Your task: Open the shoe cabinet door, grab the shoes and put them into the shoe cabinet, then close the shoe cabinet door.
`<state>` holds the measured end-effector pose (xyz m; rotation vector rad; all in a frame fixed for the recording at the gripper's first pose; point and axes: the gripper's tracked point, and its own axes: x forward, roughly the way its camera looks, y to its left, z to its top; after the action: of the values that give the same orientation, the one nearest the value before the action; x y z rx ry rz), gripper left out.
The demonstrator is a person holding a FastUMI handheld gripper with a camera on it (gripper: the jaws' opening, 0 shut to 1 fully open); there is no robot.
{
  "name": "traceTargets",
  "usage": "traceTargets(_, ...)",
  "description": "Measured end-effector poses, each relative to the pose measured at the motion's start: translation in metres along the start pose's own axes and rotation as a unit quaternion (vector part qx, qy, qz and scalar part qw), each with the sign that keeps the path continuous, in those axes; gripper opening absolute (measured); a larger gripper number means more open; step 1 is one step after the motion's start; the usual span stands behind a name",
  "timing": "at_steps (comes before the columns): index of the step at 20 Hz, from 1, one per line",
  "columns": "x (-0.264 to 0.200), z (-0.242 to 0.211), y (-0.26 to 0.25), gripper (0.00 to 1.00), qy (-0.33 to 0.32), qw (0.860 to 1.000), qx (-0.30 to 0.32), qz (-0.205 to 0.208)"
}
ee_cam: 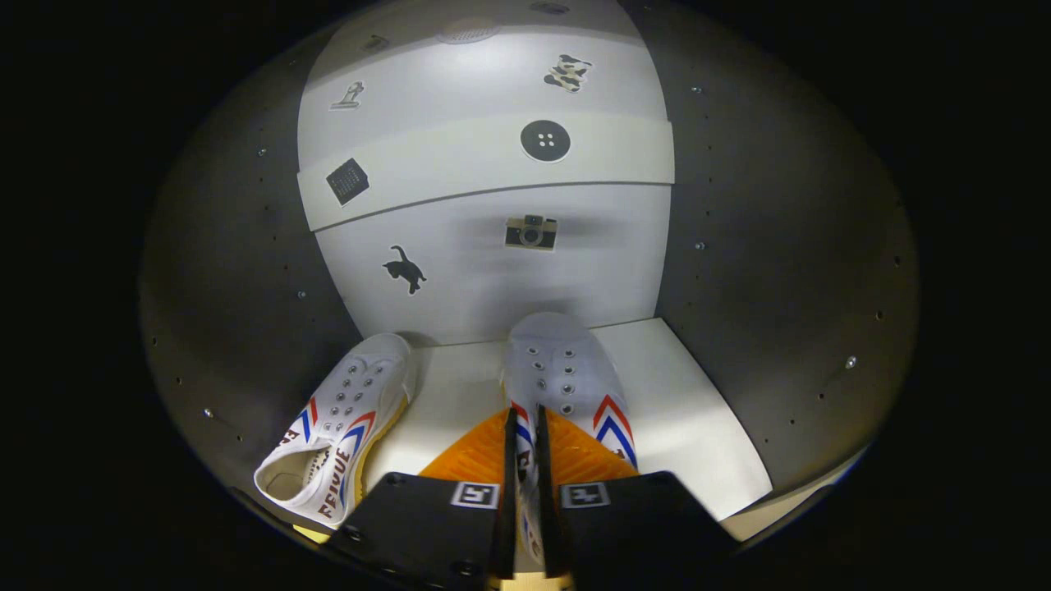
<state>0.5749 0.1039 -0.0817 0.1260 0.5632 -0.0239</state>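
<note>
I am looking into the open shoe cabinet [739, 246], whose grey side walls frame a white back panel. My gripper [525, 423] is shut on a white canvas shoe [562, 369] with red and blue chevrons, both fingers pinching its side wall. This shoe points toward the back panel, its toe close to the panel over the white bottom shelf [690, 419]. A second matching shoe [341, 431] rests on the shelf to the left of my fingers, tilted on its yellow sole with its opening facing me.
The back panel [493, 271] carries stickers: a cat, a camera, a button and others. A white upper shelf edge [484, 176] crosses the cabinet above the shoes. Shelf room lies to the right of the held shoe.
</note>
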Motion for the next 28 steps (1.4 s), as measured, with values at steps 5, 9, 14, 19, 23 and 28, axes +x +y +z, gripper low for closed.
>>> traceTargets(5,-0.026,0.013,0.004,0.58,-0.034,0.999,0.025,0.015)
traceTargets(9,-0.074,0.026,0.009,0.95,-0.087,0.996,0.009,0.023)
traceTargets(14,-0.189,0.026,0.030,0.98,-0.166,0.985,-0.016,0.047)
traceTargets(19,-0.308,-0.008,0.048,0.98,-0.227,0.970,-0.042,0.076)
traceTargets(23,-0.394,-0.042,0.038,0.98,-0.264,0.959,-0.059,0.084)
traceTargets(28,-0.471,-0.078,-0.006,0.98,-0.286,0.953,-0.076,0.060)
